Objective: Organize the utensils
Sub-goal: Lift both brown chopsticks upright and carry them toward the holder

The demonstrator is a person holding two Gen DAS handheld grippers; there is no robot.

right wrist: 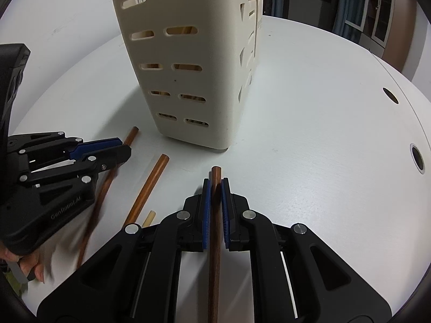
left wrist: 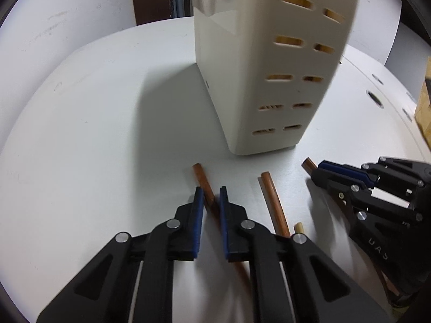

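The left gripper (right wrist: 122, 149) has its jaws clamped on a brown wooden chopstick (right wrist: 103, 188), likely readying a lift toward the cream slotted plastic utensil holder (right wrist: 186, 62) standing on the white table (right wrist: 309, 134). A second chopstick (right wrist: 148, 188) lies loose between. The right gripper (right wrist: 215, 185) pinches a third chopstick (right wrist: 215, 242). All their tips are cut off.

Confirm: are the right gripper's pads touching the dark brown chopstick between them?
Touching. The right wrist view shows the right gripper with both blue pads pressed against the chopstick, no gap either side.
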